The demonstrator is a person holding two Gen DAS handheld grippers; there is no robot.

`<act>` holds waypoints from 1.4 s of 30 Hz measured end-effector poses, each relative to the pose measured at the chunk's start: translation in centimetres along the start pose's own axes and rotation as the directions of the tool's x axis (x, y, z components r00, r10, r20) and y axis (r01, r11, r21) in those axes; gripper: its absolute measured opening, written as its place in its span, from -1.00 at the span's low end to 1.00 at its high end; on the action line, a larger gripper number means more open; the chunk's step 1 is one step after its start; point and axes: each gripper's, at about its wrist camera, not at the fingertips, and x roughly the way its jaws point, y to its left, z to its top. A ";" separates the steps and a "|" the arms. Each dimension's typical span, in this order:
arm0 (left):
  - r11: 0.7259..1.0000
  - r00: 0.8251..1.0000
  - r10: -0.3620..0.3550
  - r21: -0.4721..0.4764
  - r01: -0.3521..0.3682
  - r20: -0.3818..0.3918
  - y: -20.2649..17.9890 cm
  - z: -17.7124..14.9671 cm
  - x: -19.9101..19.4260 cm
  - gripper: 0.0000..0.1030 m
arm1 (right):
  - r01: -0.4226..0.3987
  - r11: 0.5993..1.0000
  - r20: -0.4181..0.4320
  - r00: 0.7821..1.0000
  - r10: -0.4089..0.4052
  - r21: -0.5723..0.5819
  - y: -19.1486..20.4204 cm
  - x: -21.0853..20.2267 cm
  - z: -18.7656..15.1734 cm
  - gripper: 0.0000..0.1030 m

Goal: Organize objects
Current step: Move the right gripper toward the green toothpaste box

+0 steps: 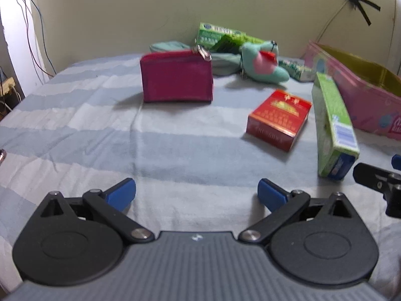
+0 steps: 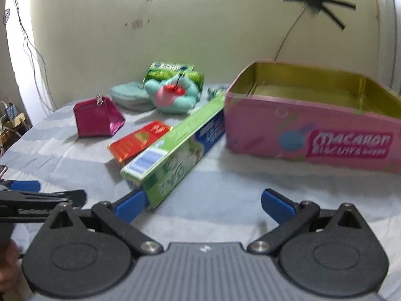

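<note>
On a striped blue cloth lie a magenta zip pouch (image 1: 176, 77), a red carton (image 1: 278, 118), a long green box (image 1: 333, 128), a teal plush toy (image 1: 263, 62) and a green packet (image 1: 218, 35) by the wall. A pink open tin (image 2: 310, 130) stands at the right. My left gripper (image 1: 196, 194) is open and empty above the cloth. My right gripper (image 2: 203, 203) is open, its left fingertip (image 2: 130, 204) beside the near end of the long green box (image 2: 175, 148). The pouch (image 2: 96, 119) and red carton (image 2: 140, 140) lie left of that box.
A cream wall runs behind the table. Cables and a power strip (image 1: 7, 85) hang off the left edge. A teal cloth pouch (image 2: 130, 95) lies behind the plush toy (image 2: 173, 95). The pink tin's rim (image 1: 361, 82) shows at the right of the left wrist view.
</note>
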 end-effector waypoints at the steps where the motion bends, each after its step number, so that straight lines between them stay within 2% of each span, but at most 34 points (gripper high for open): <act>1: 1.000 1.000 -0.003 -0.004 0.003 0.003 0.0 -0.2 0.1 1.00 | -0.005 1.000 -0.017 1.000 0.005 0.002 0.1 0.3 -0.2 1.00; 3: 1.000 1.000 -0.006 -0.007 0.006 0.012 0.1 -0.3 0.0 1.00 | -0.022 1.000 -0.044 0.999 0.022 0.005 0.4 0.8 -0.5 1.00; 6: 0.999 0.999 -0.031 -0.027 0.031 0.009 0.6 -0.4 0.1 1.00 | -0.010 1.000 -0.039 0.999 0.009 -0.022 0.9 0.7 -0.9 1.00; 11: 0.999 0.998 -0.043 -0.015 0.043 0.039 0.6 -1.0 -0.1 1.00 | -0.037 0.998 -0.020 0.999 0.036 -0.053 0.6 0.2 -1.6 1.00; 13: 0.999 0.997 -0.042 -0.008 0.043 0.061 0.5 -1.3 -0.2 1.00 | -0.039 0.999 -0.031 0.999 0.038 -0.025 0.5 0.1 -1.1 0.99; 15: 0.998 0.997 -0.062 0.008 0.062 0.047 0.8 -1.1 -0.3 1.00 | -0.074 0.997 0.027 0.997 0.074 0.033 0.2 -0.7 -0.4 0.99; 17: 0.996 0.996 -0.087 0.022 0.086 0.026 1.2 -0.8 -0.3 1.00 | -0.077 0.997 0.073 0.994 0.076 0.014 0.9 -1.3 0.5 0.99; 22: 0.999 0.998 -0.046 -0.004 0.046 0.032 2.4 -0.9 -0.3 1.00 | -0.078 0.997 0.043 0.996 0.079 -0.021 3.0 1.6 2.8 0.96; 23: 0.999 0.999 -0.042 -0.005 0.042 0.031 2.5 -1.0 -0.4 1.00 | -0.073 0.997 0.024 0.997 0.073 -0.017 3.1 2.5 3.0 0.77; 24: 0.999 0.999 -0.037 -0.005 0.037 0.031 2.6 -1.0 -0.4 1.00 | -0.070 0.997 -0.003 0.998 0.070 -0.015 3.2 3.3 3.1 0.31; 26: 0.999 0.999 -0.034 -0.001 0.034 0.031 2.7 -1.1 -0.5 1.00 | -0.088 0.996 -0.043 0.995 0.088 0.001 2.8 4.0 2.9 0.11; 30: 0.999 0.999 -0.034 -0.003 0.034 0.031 2.7 -1.3 -0.6 1.00 | -0.082 0.995 -0.029 0.996 0.080 -0.059 1.3 1.3 1.7 -0.37; 31: 0.999 0.999 -0.037 -0.003 0.037 0.028 2.7 -1.3 -0.6 1.00 | -0.071 0.994 -0.023 0.997 0.069 -0.084 0.8 0.2 1.3 -0.39; 33: 0.999 0.998 -0.049 0.001 0.049 0.025 2.5 -1.3 -0.7 1.00 | -0.080 0.991 -0.029 0.997 0.077 -0.110 -0.8 -1.8 0.2 -0.40; 35: 0.999 0.998 -0.052 0.017 0.052 0.026 1.9 -1.3 -0.7 1.00 | -0.042 0.990 -0.024 0.999 0.039 -0.133 -2.6 -3.7 -1.0 -0.39; 38: 0.998 0.998 -0.059 0.036 0.058 0.025 1.0 -1.2 -0.8 1.00 | 0.073 0.986 0.033 0.997 -0.069 -0.152 -5.2 -6.3 -2.6 -0.15; 39: 0.997 0.998 -0.063 0.042 0.062 0.023 0.6 -1.2 -0.8 1.00 | 0.105 0.986 0.060 0.993 -0.098 -0.128 -6.2 -7.0 -3.0 0.10; 40: 0.997 0.998 -0.066 0.051 0.065 0.021 0.2 -1.0 -0.8 1.00 | 0.121 0.989 0.082 0.990 -0.114 -0.089 -7.4 -7.8 -3.3 0.21; 42: 0.995 0.997 -0.068 0.071 0.066 0.021 -0.6 -0.8 -0.8 1.00 | 0.139 0.990 0.103 0.985 -0.137 -0.009 -9.1 -8.8 -3.6 0.22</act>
